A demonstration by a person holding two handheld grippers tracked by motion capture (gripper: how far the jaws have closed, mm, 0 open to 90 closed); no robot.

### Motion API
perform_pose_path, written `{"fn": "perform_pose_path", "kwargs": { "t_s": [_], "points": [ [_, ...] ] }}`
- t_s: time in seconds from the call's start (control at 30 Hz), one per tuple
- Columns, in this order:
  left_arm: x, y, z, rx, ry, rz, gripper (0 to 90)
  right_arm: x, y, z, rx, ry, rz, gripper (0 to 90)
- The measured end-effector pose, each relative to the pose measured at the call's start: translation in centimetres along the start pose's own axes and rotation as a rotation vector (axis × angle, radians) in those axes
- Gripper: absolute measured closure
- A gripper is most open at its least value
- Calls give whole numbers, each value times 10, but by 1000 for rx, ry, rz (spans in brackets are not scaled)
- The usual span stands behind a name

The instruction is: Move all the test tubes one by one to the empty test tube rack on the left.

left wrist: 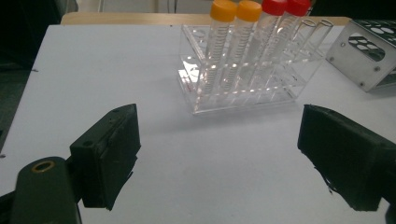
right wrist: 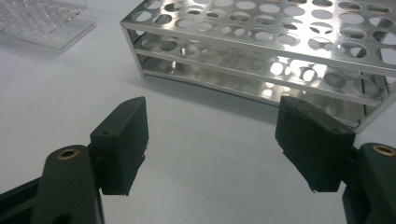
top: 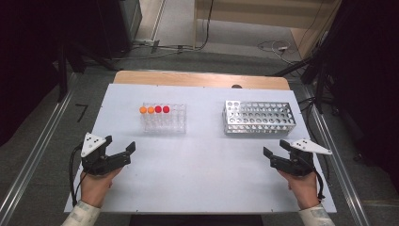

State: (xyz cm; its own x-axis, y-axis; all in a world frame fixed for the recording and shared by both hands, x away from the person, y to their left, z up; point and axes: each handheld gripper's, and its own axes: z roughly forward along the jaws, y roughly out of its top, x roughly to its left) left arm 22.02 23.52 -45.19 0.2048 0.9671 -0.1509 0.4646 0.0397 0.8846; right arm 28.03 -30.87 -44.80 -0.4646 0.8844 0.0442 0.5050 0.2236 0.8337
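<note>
Clear plastic rack (top: 163,118) stands on the table (top: 202,174), left of centre toward the far edge. It holds a row of capped tubes: two orange-capped tubes (top: 147,110) on the left of the row, two red-capped tubes (top: 162,109) next to them. In the left gripper view the same row reads orange (left wrist: 236,10), orange, red (left wrist: 285,5), red, then two uncapped clear tubes (left wrist: 312,29) at the right end. All tubes sit tilted back slightly in that view; graduations visible on the orange-capped pair.

Metal rack (top: 259,117), perforated top plate, stands to the right of the clear rack, well apart from it, same depth on the table. Its holes look unoccupied in the right gripper view (right wrist: 261,51).

Left tool (top: 119,149) hovers near the front left of the table, pointed toward the clear rack, well short of it. Jaws wide apart, nothing between them; the left gripper view shows bare table between the two black pads.

Right tool (top: 276,149) sits near the front right, pointed at the metal rack, close to its near side but not touching. Jaws wide apart, holding nothing.

Each tool is held in a hand (top: 96,186) coming in from the near edge; light sleeve cuffs visible at both wrists.
</note>
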Motion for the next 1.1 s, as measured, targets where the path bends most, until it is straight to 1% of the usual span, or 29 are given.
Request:
{"fn": "perform_pose_path", "kwargs": {
  "t_s": [0.33,0.57,0.83,0.9,1.03,1.1],
  "points": [
    [10,-6,-7,-2,37,-12,132,-16,-10,-8,5,-41,32,241],
    [16,-10,-11,0,65,-6,132,-25,-16,-14,2,-65,59,240],
    [20,-13,-13,5,81,-12,133,-35,-22,-22,-4,-93,85,240],
    [21,-14,-13,7,82,-16,133,-38,-24,-24,-3,-100,99,240],
    [21,-15,-12,15,90,-1,133,-43,-28,-25,0,-116,112,240],
    [22,-16,-12,17,92,-7,133,-45,-29,-27,1,-123,116,240]
  ]
}}
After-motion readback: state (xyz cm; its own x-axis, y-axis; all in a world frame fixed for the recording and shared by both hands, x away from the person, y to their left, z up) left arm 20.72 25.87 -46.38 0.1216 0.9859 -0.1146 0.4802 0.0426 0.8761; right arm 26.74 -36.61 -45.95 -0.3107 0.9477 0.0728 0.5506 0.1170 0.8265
